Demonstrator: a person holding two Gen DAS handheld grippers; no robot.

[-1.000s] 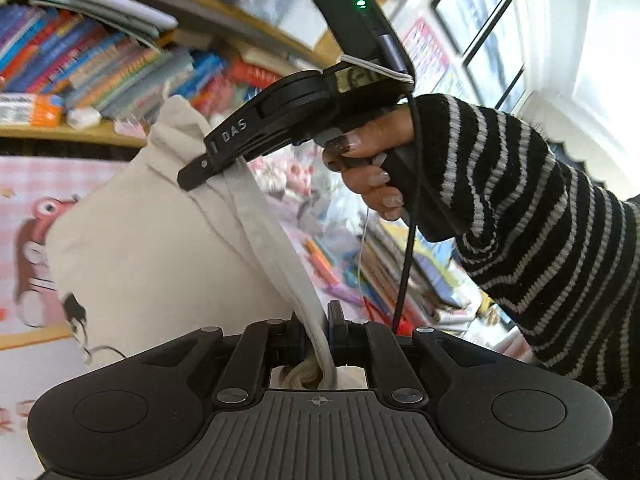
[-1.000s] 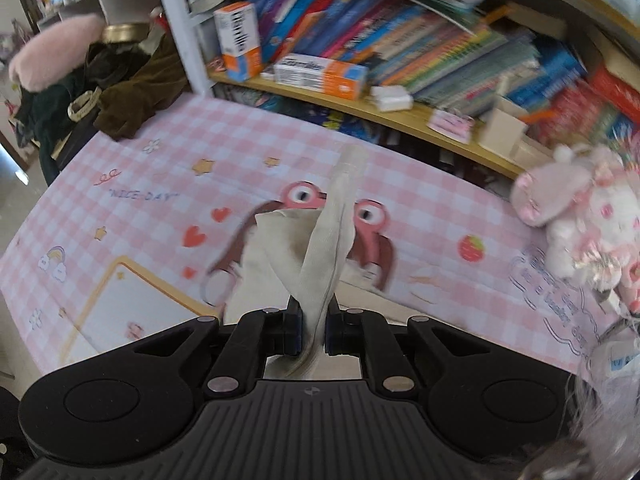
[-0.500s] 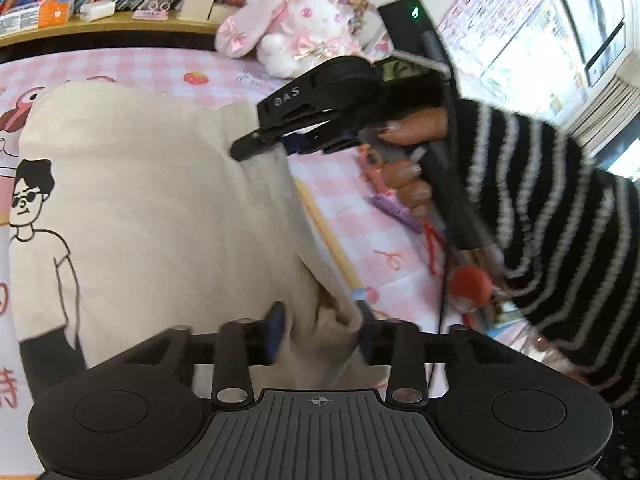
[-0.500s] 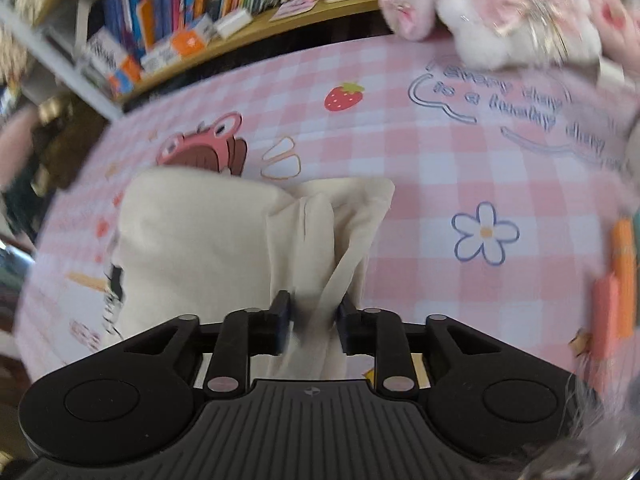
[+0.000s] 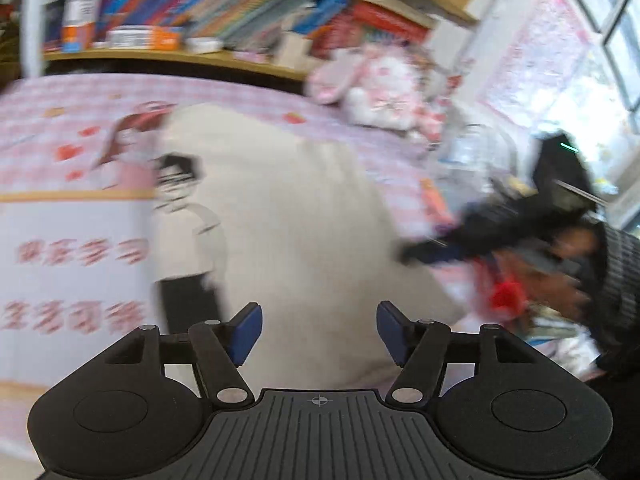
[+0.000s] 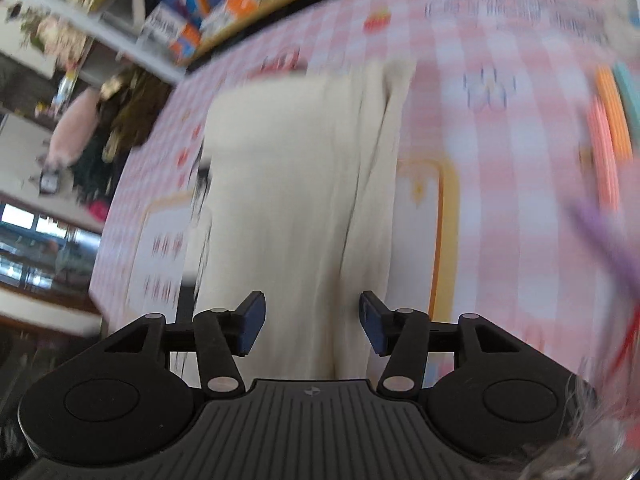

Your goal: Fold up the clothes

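The counter (image 6: 500,128), covered in a pink checked cloth with cartoon prints, fills most of both views, and the cream garment (image 5: 288,216) lies spread flat on it, a black-and-white figure print along its left edge and a long lengthwise fold running up its right side in the right wrist view (image 6: 304,184). The left tool (image 5: 319,330) hovers low over the near end of the garment with its blue-padded fingers wide apart and nothing between them. The right tool (image 6: 311,326) is held the same way over the garment's near edge, spread wide and empty; in the left wrist view it appears as a dark blur at the garment's right edge (image 5: 424,254), carried by a hand in a black-and-white striped sleeve. Half a second ago both tools were narrower and had cream fabric bunched between their fingers; a second ago each pinched a strip of the cloth lifted well above the counter. Since then the fabric has been let go and has settled. A pink-and-white plush toy (image 5: 376,88) sits at the counter's far edge below the bookshelf (image 5: 192,28).
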